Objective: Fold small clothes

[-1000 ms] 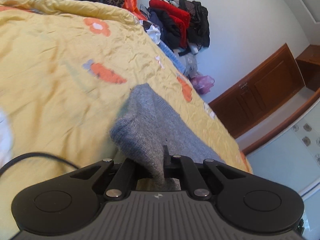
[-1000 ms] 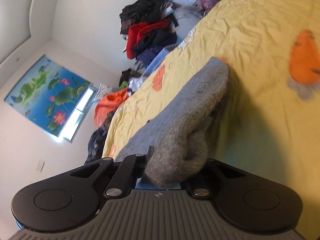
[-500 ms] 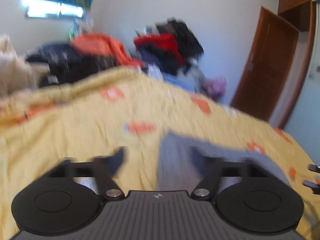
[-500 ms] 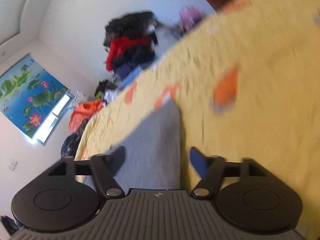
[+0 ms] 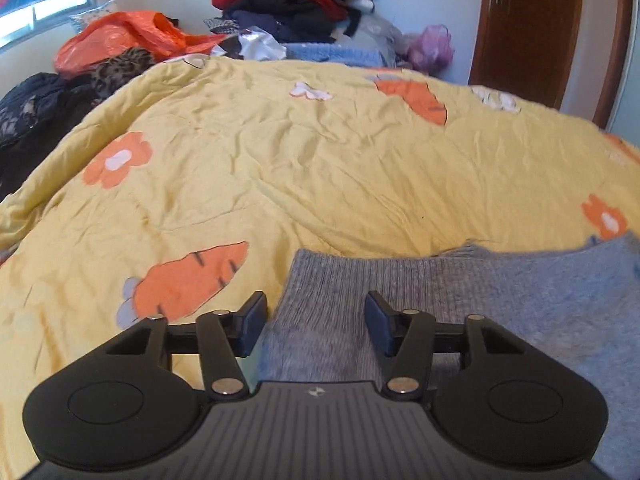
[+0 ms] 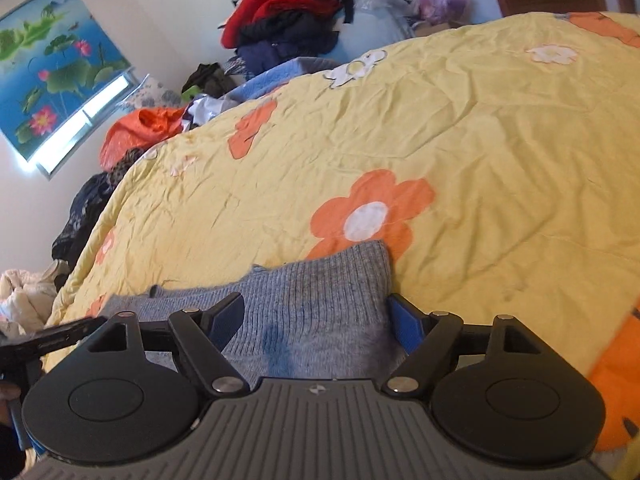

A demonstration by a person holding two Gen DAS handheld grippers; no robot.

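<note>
A second earlier each gripper pinched a bunched corner of the grey knit; now both had let go and the knit (image 5: 500,292) lay flat on the quilt (image 5: 320,168), its ribbed hem at twelve o'clock of both cameras. By my reading, one fold was laid and the next grip was being lined up.

The left gripper (image 5: 316,322) stood at middling width, jaws closing, straddling the knit's left corner without pressing it. The right gripper (image 6: 318,320) stood wider, also closing, with the right corner (image 6: 352,276) between its fingers, untouched.

Count: two grippers, one knit, one quilt. One clothes heap (image 5: 288,4) sat at twelve o'clock, one orange bag (image 5: 120,38) at ten.
</note>
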